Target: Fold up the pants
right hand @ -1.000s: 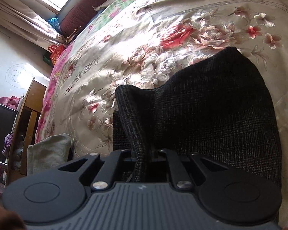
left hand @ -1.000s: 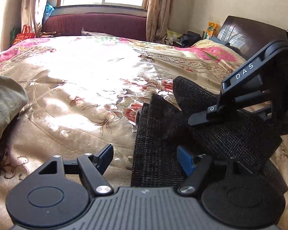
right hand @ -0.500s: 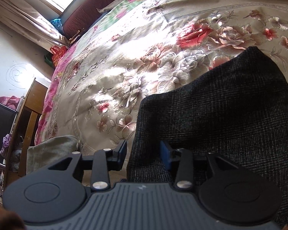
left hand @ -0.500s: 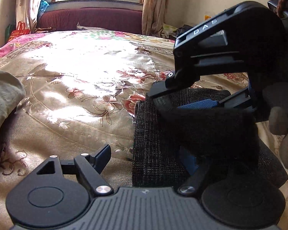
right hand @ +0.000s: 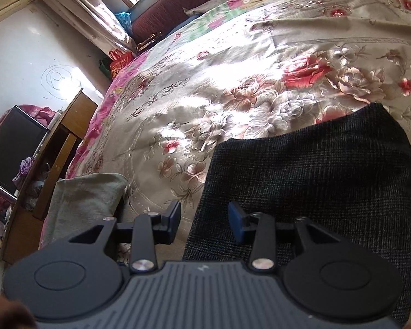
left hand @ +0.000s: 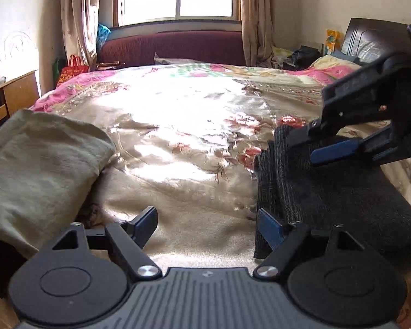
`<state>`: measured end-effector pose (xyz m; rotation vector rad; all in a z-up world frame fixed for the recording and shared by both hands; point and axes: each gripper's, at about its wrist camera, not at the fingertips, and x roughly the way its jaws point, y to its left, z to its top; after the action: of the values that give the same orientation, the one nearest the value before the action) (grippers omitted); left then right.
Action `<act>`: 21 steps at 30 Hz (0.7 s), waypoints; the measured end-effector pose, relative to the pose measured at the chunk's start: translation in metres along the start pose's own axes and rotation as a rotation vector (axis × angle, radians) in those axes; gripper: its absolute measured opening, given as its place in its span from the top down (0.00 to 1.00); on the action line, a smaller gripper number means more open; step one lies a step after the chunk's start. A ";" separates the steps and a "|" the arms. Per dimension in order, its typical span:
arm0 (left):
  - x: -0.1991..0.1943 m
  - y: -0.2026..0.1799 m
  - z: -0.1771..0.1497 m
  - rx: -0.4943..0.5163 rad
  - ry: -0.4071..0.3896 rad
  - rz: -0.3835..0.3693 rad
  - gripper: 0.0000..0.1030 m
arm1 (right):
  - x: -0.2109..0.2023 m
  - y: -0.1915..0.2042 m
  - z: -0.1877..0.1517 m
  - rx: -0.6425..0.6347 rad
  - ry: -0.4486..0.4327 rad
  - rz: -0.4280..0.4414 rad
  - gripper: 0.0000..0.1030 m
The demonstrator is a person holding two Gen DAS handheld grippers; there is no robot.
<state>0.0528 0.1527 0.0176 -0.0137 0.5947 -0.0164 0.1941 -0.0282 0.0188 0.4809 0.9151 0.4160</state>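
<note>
Right gripper (right hand: 204, 220) has let go of dark pants (right hand: 328, 181), jaws apart above fold, left gripper (left hand: 205, 223) wide, empty, floral bedspread (left hand: 178, 142) beneath

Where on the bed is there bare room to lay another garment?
The wide floral bedspread is bare between the beige folded cloth and the dark folded pants, back to the maroon sofa. It is crowded by the pants, where the open right gripper hovers.

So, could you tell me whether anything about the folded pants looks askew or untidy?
Slightly. The dark pants lie folded on the bedspread, but at their left edge the layers are not flush: a lower layer sticks out.
</note>
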 end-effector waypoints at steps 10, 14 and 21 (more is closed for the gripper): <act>0.040 -0.064 0.025 0.159 0.003 -0.097 0.10 | 0.046 -0.005 0.026 -0.188 0.009 -0.100 0.69; 0.073 -0.054 0.024 0.112 0.088 -0.102 0.04 | 0.060 -0.014 0.025 -0.234 0.019 -0.098 0.70; 0.077 -0.035 0.031 0.028 0.123 -0.090 0.00 | 0.052 -0.012 0.024 -0.279 -0.001 -0.089 0.70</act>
<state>0.1337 0.1161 0.0006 -0.0118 0.7166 -0.1132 0.2439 -0.0152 -0.0091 0.1844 0.8583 0.4537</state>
